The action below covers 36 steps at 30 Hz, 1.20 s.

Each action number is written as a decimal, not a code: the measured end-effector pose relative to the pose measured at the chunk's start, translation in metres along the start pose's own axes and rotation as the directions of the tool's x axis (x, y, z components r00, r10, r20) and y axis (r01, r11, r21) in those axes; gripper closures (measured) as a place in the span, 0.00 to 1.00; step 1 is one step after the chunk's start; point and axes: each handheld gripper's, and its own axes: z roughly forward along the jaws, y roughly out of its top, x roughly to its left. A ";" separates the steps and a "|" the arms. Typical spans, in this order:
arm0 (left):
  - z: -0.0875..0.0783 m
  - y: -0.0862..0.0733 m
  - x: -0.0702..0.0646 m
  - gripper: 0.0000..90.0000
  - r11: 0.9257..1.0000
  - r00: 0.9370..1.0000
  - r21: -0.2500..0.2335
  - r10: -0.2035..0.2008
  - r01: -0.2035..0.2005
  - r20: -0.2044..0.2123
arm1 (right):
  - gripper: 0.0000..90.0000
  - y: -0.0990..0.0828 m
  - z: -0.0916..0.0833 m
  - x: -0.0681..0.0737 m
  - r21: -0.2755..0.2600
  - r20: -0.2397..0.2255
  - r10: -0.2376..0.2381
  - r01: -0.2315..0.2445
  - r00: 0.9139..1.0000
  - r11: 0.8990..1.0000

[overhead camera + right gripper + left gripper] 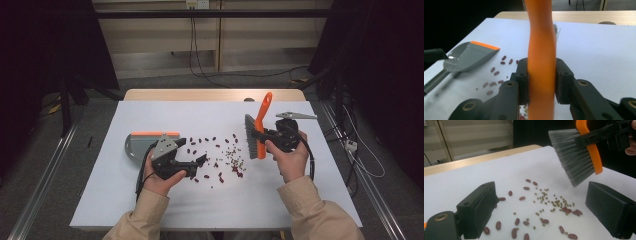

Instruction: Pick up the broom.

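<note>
A grey plastic dustpan (136,144) with an orange lip lies flat on the white bench (150,112) at the left, its smooth scoop catching a glint of light in the right gripper view. Just beside it, the left tongs (197,164) hover low over the bench, matte black jaws spread wide with nothing between them; a grey three-cornered plate sits on top and a black cable trails back past the left hand (159,179).

Between the two tools, dark red kidney beans (522,198) and small round green beans (556,203) lie scattered across the bench, the glossy oblong red ones spread wider, the green ones bunched nearer the brush.

At the right, the right tongs (263,134) are clamped on the curved orange plastic handle of a hand brush (256,131), held in the right hand (290,159). Its dense grey bristles fan downward, tips just above the bench beside the green beans. Beyond the bench's far wooden edge, cables run across a grey floor (210,80).
</note>
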 end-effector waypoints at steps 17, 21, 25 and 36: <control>-0.033 -0.012 0.026 0.07 1.000 1.000 0.000 -0.006 0.006 -0.026 | 0.77 -0.010 -0.017 -0.031 0.117 0.089 -0.013 0.002 0.996 0.993; -0.040 -0.015 0.032 0.07 1.000 0.999 -0.006 -0.013 0.012 -0.040 | 0.77 -0.011 -0.017 -0.035 0.156 0.109 -0.011 -0.006 0.994 0.988; -0.045 -0.017 0.036 0.07 1.000 0.999 -0.008 -0.014 0.014 -0.049 | 0.77 -0.011 -0.015 -0.037 0.208 0.124 -0.019 -0.007 0.992 0.978; -0.046 -0.021 0.040 0.07 1.000 0.998 0.007 -0.011 0.011 -0.058 | 0.77 -0.020 0.011 -0.048 0.206 0.166 -0.041 0.006 0.985 0.978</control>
